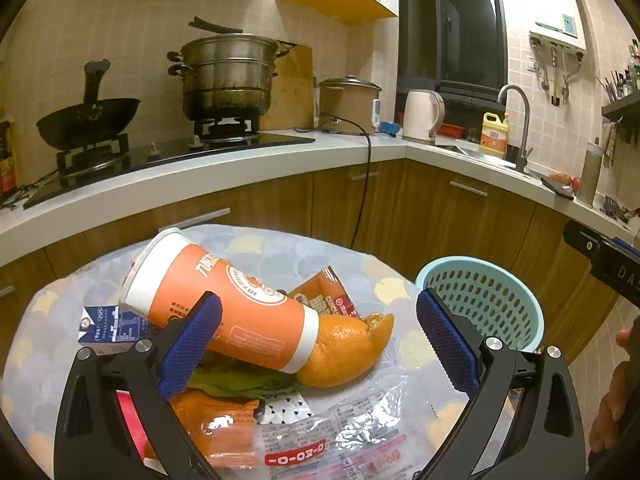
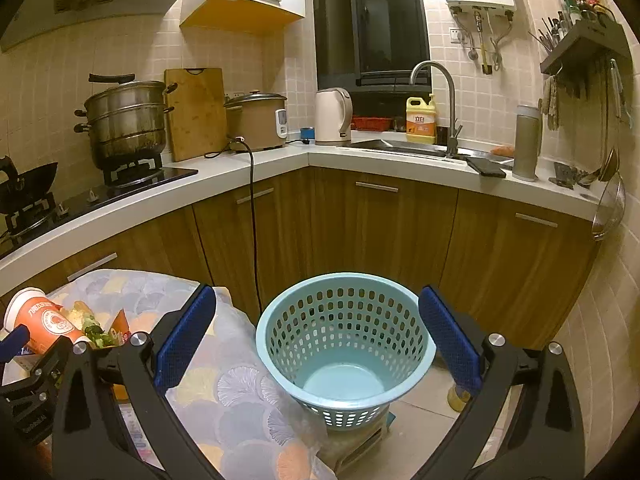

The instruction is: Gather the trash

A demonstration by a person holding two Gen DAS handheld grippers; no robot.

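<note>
An orange and white paper cup (image 1: 224,304) lies tilted on a trash pile on the cloth-covered table (image 1: 280,252). Under it are an orange peel (image 1: 344,352), green leaves (image 1: 240,380), snack wrappers (image 1: 332,440) and a small blue milk carton (image 1: 108,326). My left gripper (image 1: 320,340) is open above the pile; its left pad (image 1: 192,344) is against the cup. The light blue perforated basket (image 2: 344,344) is empty, beside the table on a stand. My right gripper (image 2: 320,340) is open, empty, hovering at the basket's mouth. The cup also shows in the right wrist view (image 2: 40,320).
A kitchen counter (image 2: 280,160) wraps around behind, with a wok (image 1: 88,120), steamer pot (image 1: 228,76), rice cooker (image 2: 256,120), kettle (image 2: 332,116) and sink (image 2: 400,146). Wooden cabinets (image 2: 380,232) stand close behind the basket. A black cord (image 2: 253,220) hangs down.
</note>
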